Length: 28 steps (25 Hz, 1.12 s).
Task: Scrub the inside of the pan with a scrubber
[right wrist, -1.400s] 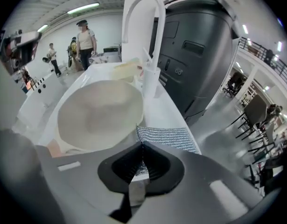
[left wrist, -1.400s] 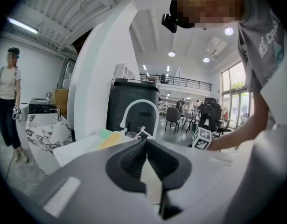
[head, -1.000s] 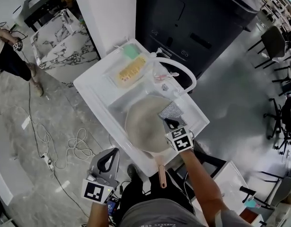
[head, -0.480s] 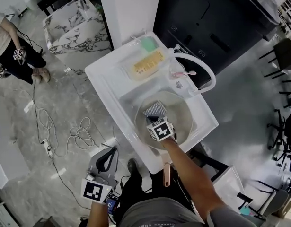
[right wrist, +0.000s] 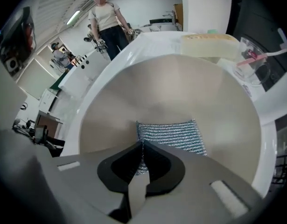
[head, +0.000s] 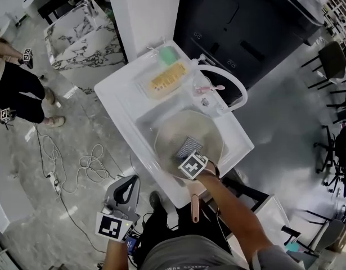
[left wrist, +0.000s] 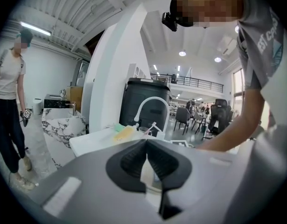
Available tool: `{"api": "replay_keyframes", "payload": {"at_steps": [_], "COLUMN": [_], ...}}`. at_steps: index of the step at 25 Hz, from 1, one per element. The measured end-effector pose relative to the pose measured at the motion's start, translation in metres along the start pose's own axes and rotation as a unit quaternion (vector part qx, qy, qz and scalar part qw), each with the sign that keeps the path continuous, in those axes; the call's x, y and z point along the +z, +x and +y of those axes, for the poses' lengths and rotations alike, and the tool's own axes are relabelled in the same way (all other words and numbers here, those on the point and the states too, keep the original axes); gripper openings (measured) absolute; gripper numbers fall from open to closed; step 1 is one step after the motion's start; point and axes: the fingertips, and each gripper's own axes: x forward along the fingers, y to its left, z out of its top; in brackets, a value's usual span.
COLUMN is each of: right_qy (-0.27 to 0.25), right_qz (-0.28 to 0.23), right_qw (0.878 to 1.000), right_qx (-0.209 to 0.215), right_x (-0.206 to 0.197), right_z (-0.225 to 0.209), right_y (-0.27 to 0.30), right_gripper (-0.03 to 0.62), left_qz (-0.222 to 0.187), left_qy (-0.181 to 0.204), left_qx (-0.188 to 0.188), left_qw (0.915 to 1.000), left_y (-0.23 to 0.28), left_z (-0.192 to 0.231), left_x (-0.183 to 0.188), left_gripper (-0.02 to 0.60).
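Note:
A beige pan [head: 178,134] [right wrist: 180,97] lies in the white sink [head: 144,122], its copper handle [head: 194,207] sticking out over the near edge. A silver-grey scrubber [head: 188,146] [right wrist: 171,135] lies flat against the pan's inside, near its front. My right gripper [head: 191,157] [right wrist: 142,146] is shut on the scrubber's near edge. My left gripper [head: 126,193] [left wrist: 146,146] hangs off to the left of the sink, above the floor, jaws shut with nothing between them.
A white faucet [head: 226,86] [left wrist: 150,107] arches over the sink's back. A yellow sponge [head: 167,75] and a green one [head: 168,55] rest in a tray behind the basin, with a cup and pink brush [head: 205,89]. Cables [head: 88,167] lie on the floor; a person [head: 15,89] stands left.
My right gripper has dragged the scrubber from the pan's right side to its left, then back toward the near middle. The left gripper has stayed still.

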Motion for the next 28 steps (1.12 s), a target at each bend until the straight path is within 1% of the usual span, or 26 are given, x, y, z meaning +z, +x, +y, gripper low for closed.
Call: {"api": "replay_keyframes", "payload": {"at_steps": [3,6,8,11,14,18,20,22,24,26,28], "right_qy": [0.022,0.049,0.062,0.079,0.072,0.039,0.024,0.011,-0.004,-0.018,-0.023], "right_qz": [0.007,-0.012,-0.031,-0.069,-0.08,-0.078,-0.079,-0.077,-0.064,-0.043,-0.018], "right_qw": [0.999,0.996,0.995,0.992,0.993,0.996,0.997,0.997,0.997,0.998,0.999], "right_qx": [-0.04,-0.07,-0.076,-0.064,-0.04,-0.008,0.005,0.018,0.034,0.045,0.043], "right_x": [-0.015,-0.011,0.002,0.034,0.062,0.086,0.091,0.088,0.075,0.056,0.033], "right_z": [-0.037,-0.077,-0.097,-0.108,-0.094,-0.052,-0.031,-0.014,0.002,0.011,0.01], "right_y": [-0.009,-0.013,-0.011,-0.003,0.008,0.023,0.027,0.029,0.027,0.025,0.022], "right_gripper": [0.014,0.014,0.014,0.011,0.008,0.008,0.008,0.006,0.006,0.006,0.006], "left_qz": [-0.003,-0.001,0.002,0.009,0.012,0.012,0.01,0.009,0.009,0.009,0.009], "left_qy": [0.002,0.003,0.004,0.002,0.0,-0.004,-0.006,-0.007,-0.009,-0.009,-0.009], "left_qx": [-0.008,-0.012,-0.012,-0.006,0.001,0.011,0.014,0.015,0.015,0.012,0.009], "left_qw": [1.0,0.9999,0.9999,0.9999,0.9999,0.9999,0.9998,0.9998,0.9998,0.9998,0.9999], "left_y": [0.008,0.013,0.013,0.011,0.007,0.002,0.0,-0.002,-0.002,-0.002,0.0], "left_z": [-0.004,-0.007,-0.007,-0.005,-0.001,0.004,0.006,0.008,0.009,0.008,0.006], "left_x": [0.004,0.003,0.0,-0.004,-0.008,-0.009,-0.009,-0.01,-0.011,-0.011,-0.011], "left_gripper": [0.002,0.002,0.003,0.002,0.002,0.002,0.002,0.002,0.002,0.002,0.002]}}
